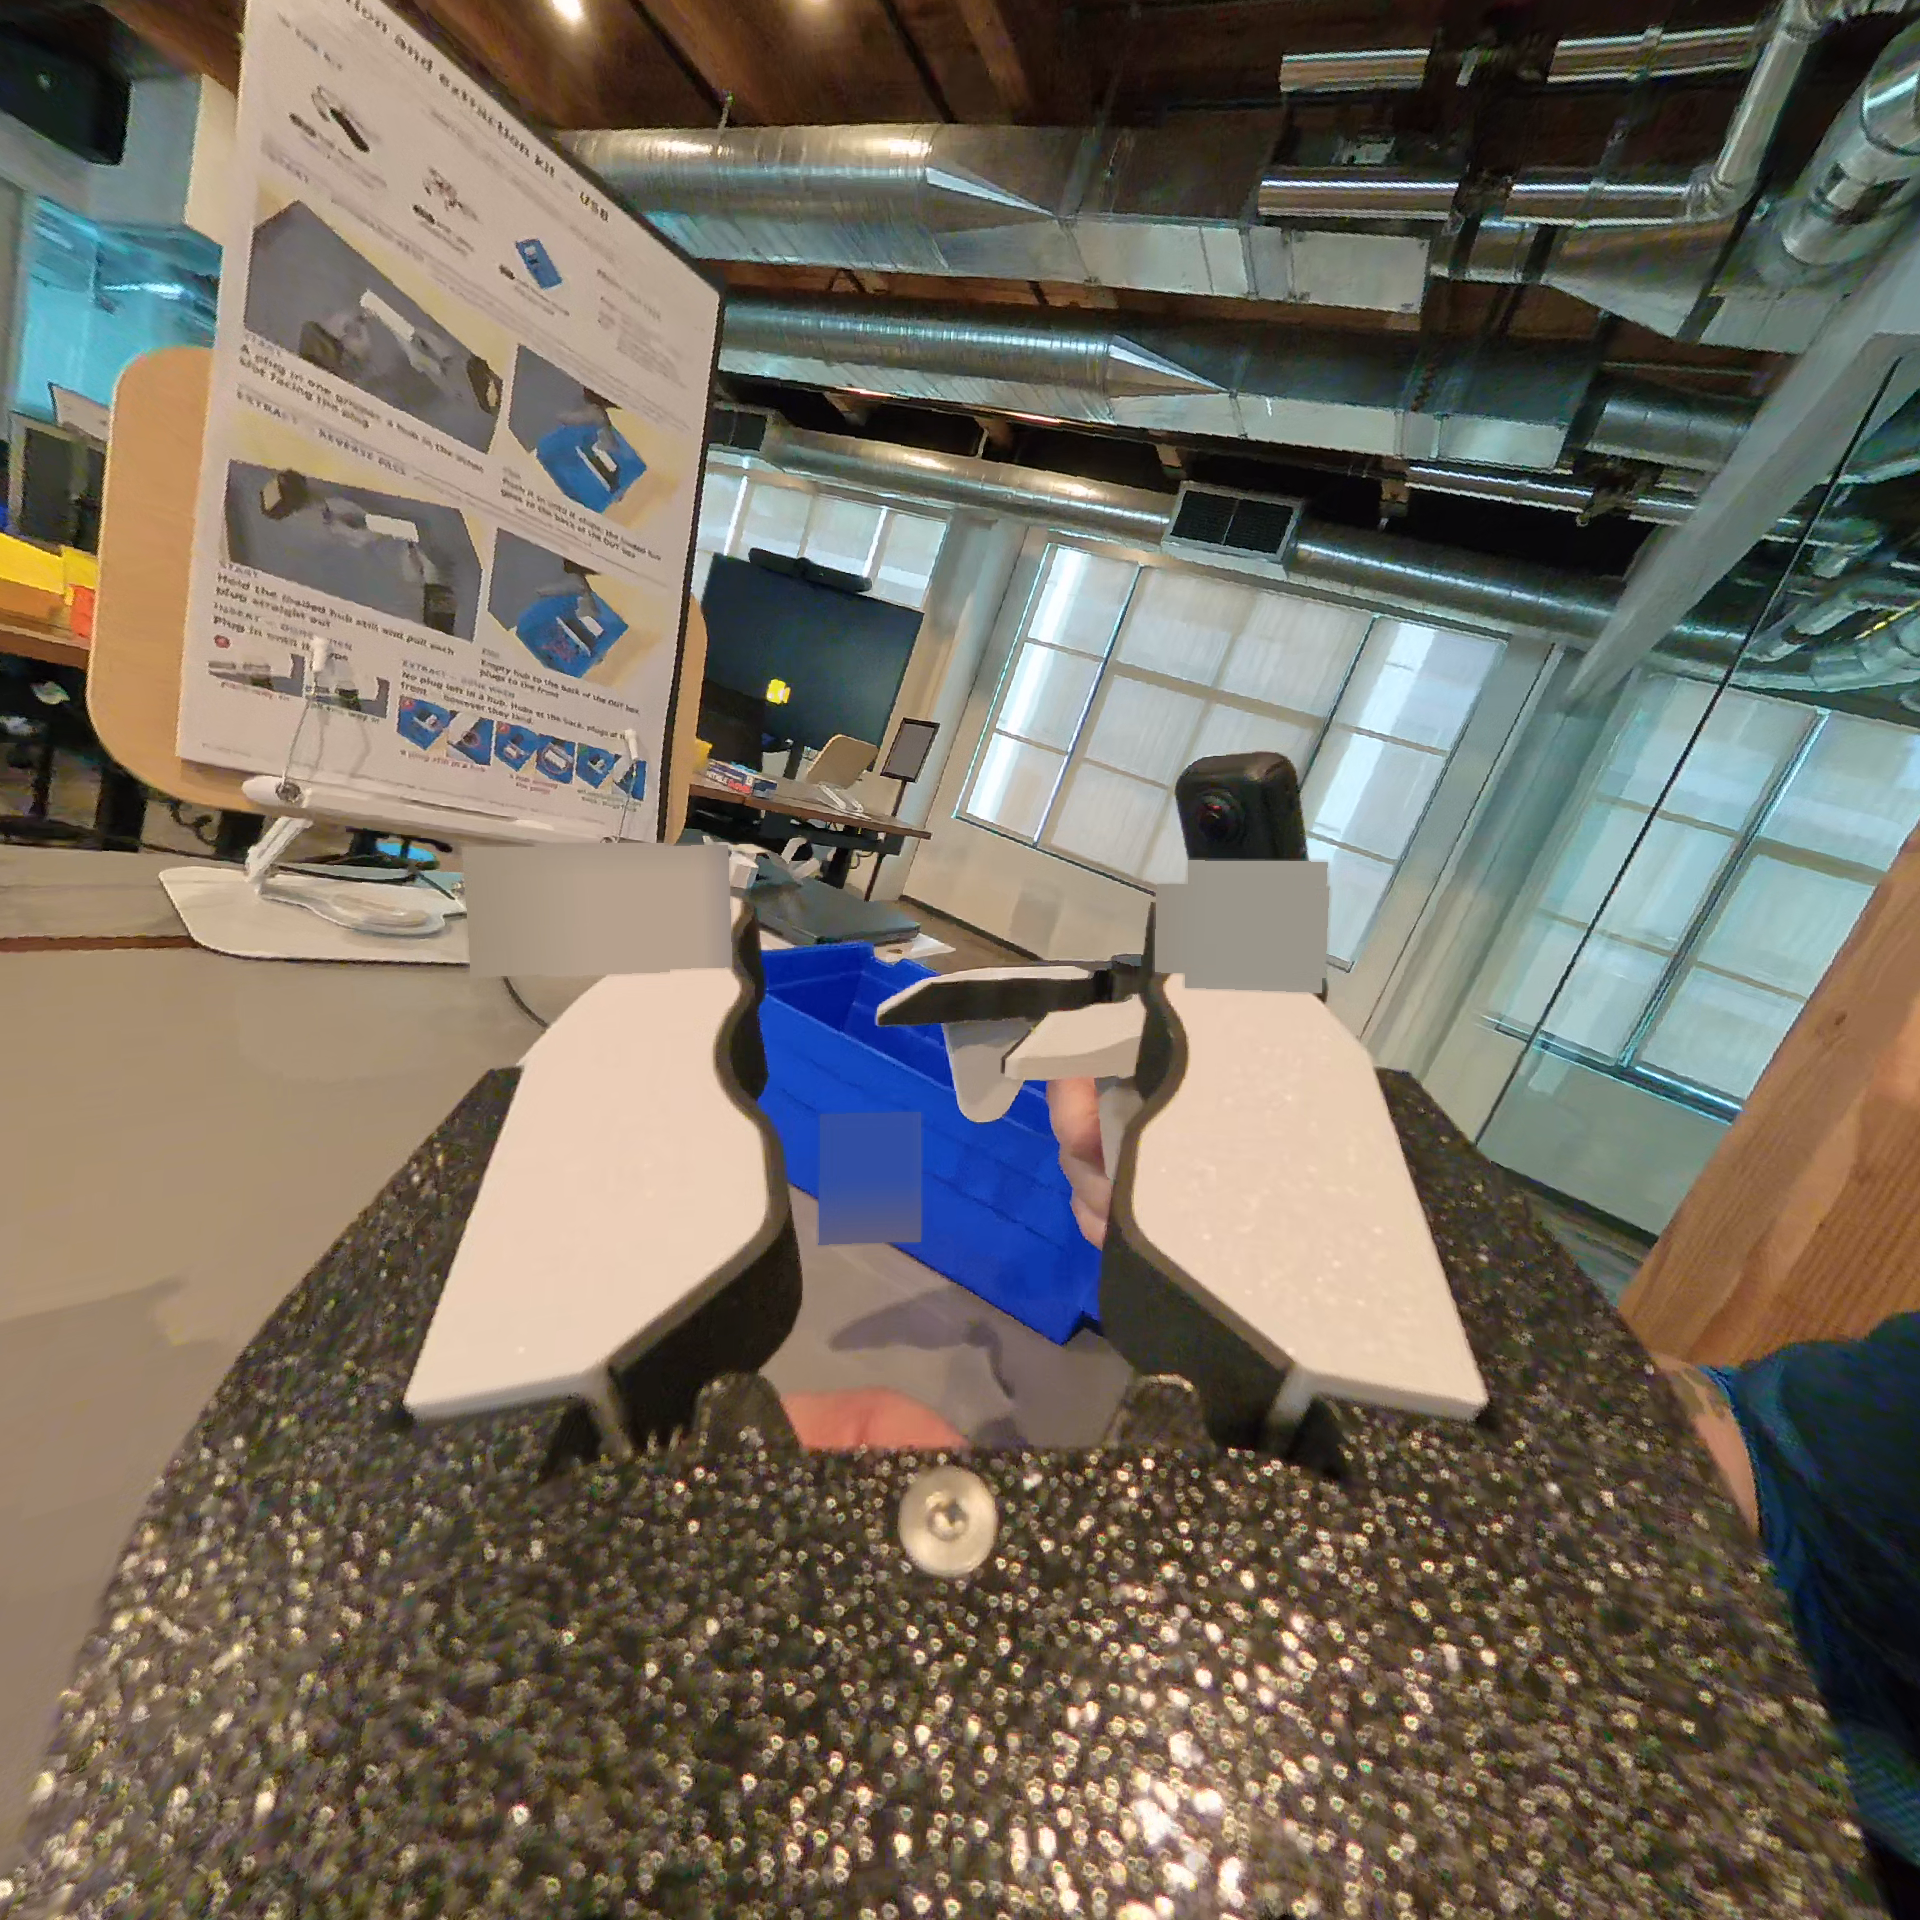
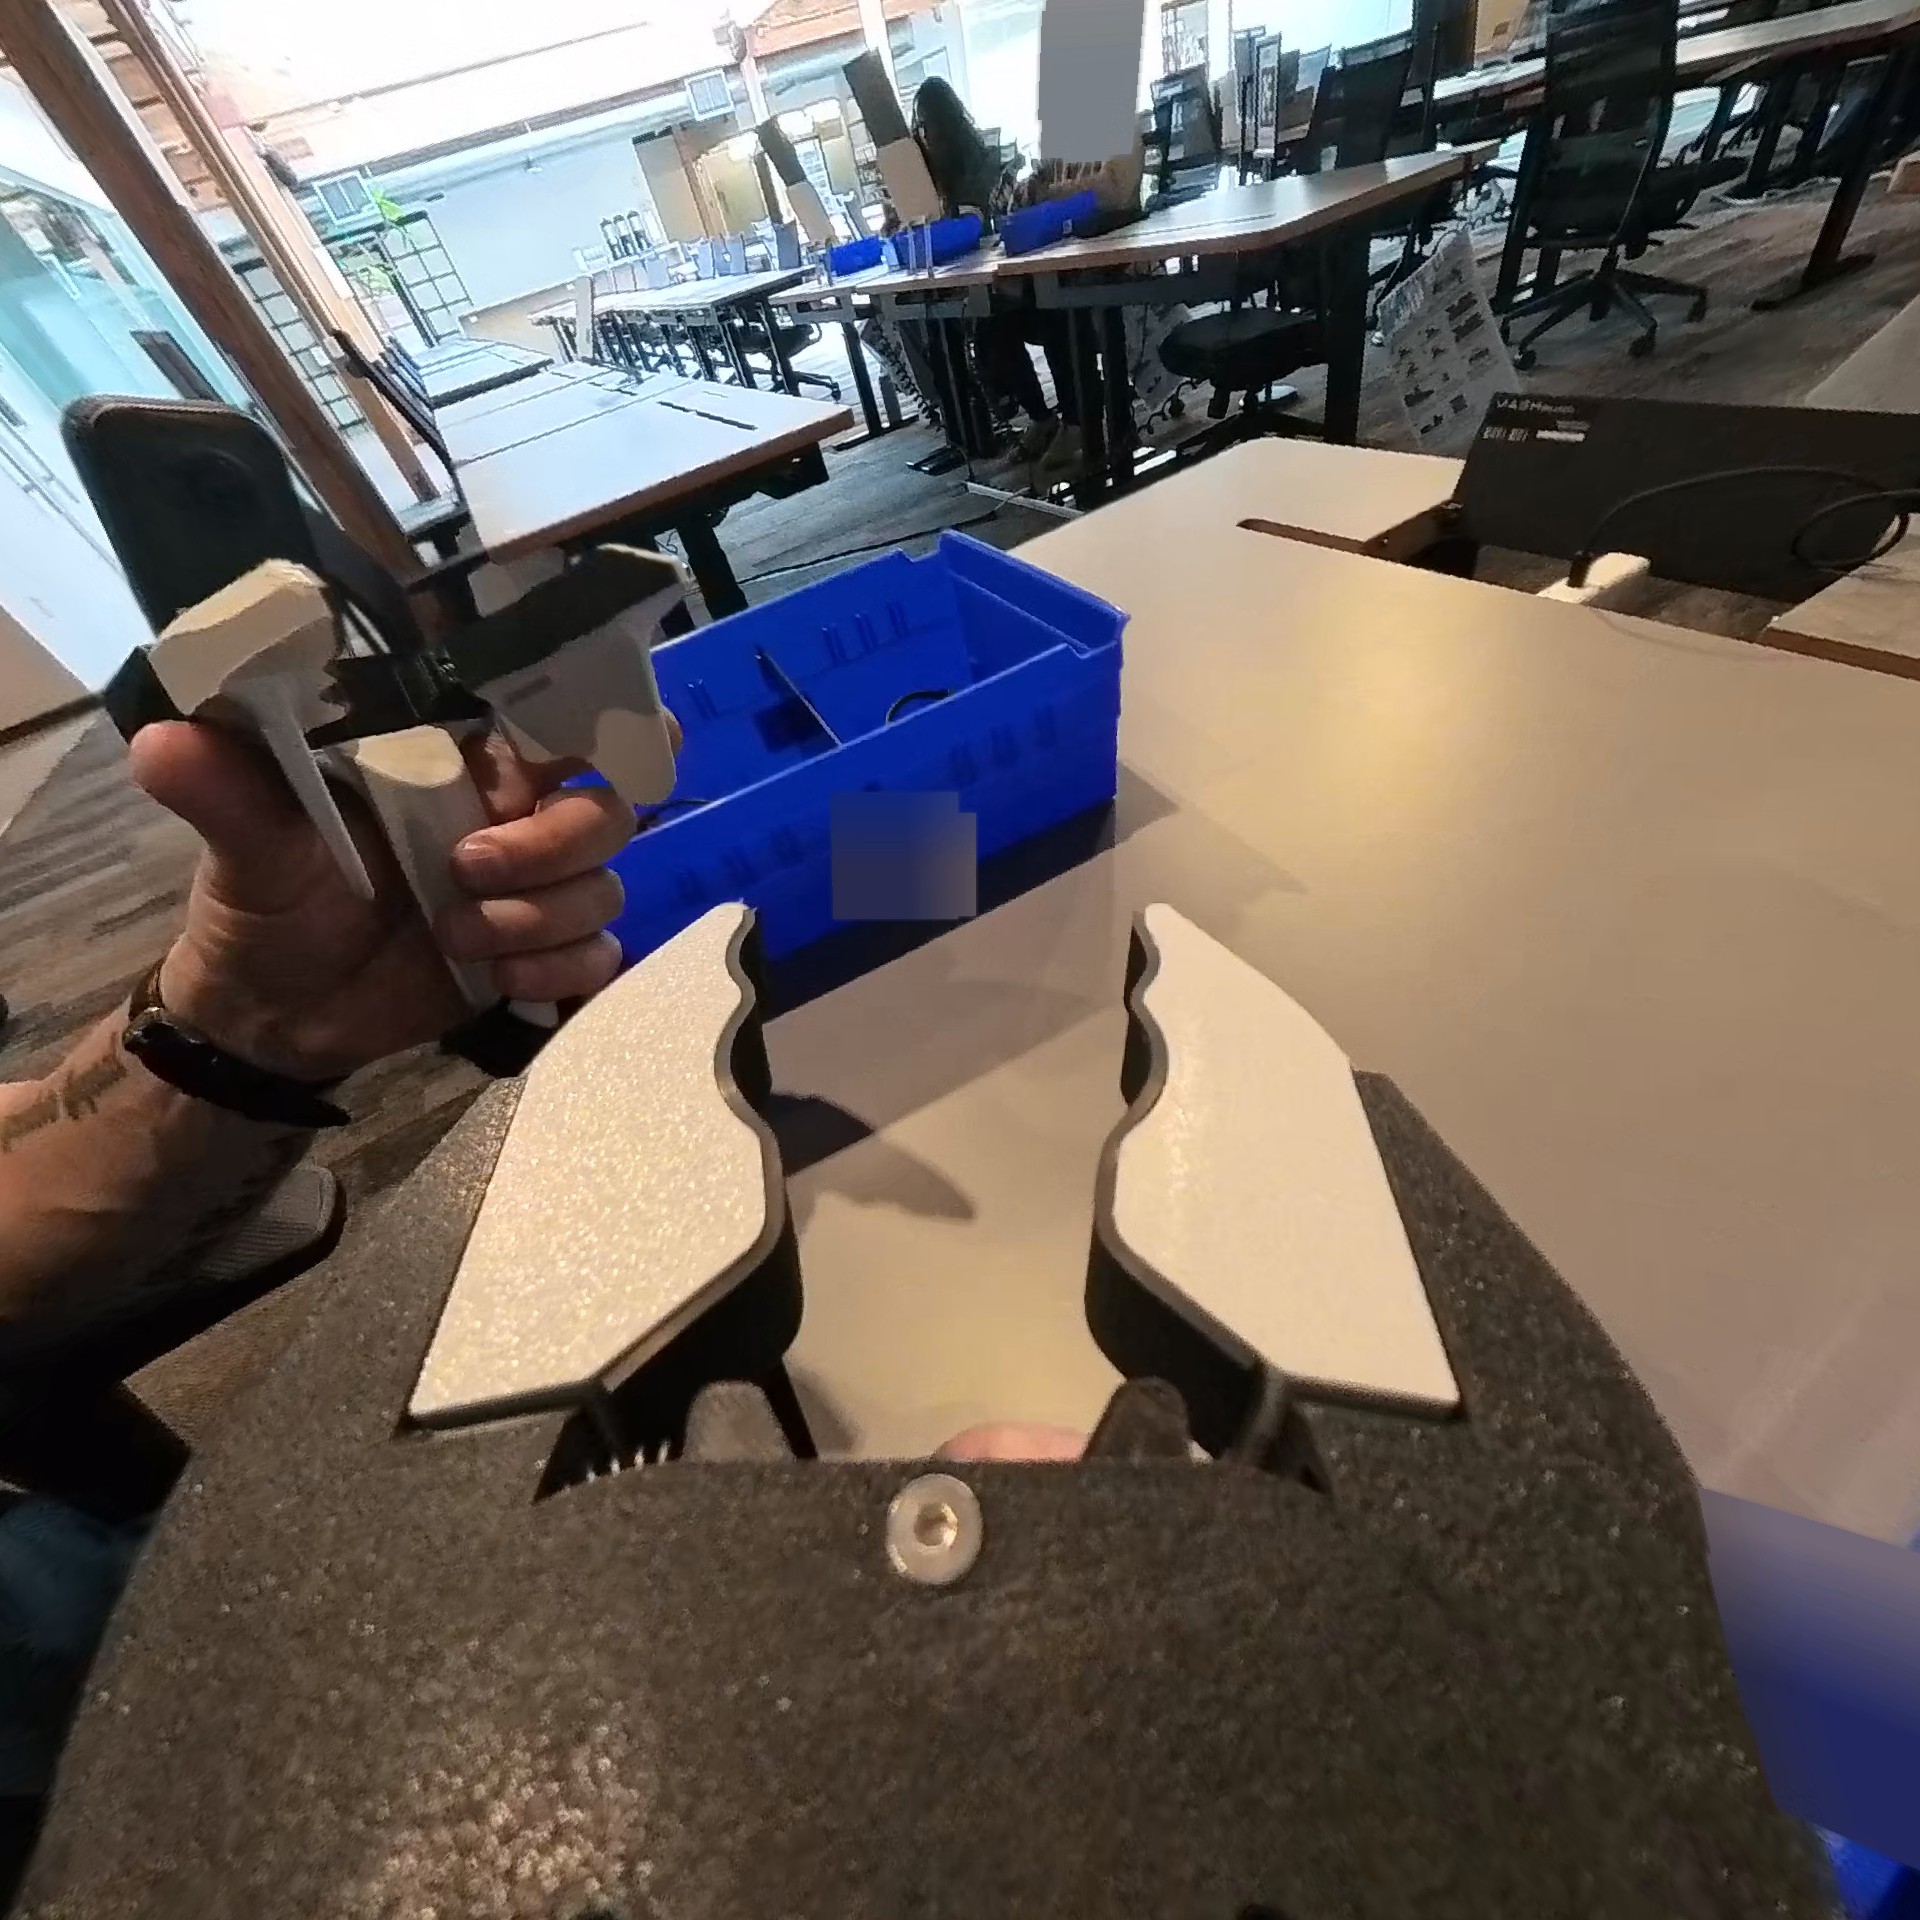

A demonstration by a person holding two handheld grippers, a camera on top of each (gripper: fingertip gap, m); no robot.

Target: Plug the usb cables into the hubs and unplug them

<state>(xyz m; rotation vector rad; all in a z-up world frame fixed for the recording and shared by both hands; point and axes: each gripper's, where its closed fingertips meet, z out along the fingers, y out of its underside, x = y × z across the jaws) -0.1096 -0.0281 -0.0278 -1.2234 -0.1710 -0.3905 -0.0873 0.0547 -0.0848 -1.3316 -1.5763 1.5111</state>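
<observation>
Left tool [image 1: 951, 1023] and right tool [image 2: 940, 997]: I see both spread wide, gripping nothing. Blue bin [image 2: 1039, 665] on table [image 2: 1455, 831] just ahead of both; black cable [image 2: 914, 701] inside.

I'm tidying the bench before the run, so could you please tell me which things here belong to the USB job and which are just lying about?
Belongs to the job:
blue bin, with a black cable inside
left tongs, open
right tongs, open
instruction sheet

Just lying about:
black box
white adapter
</observation>
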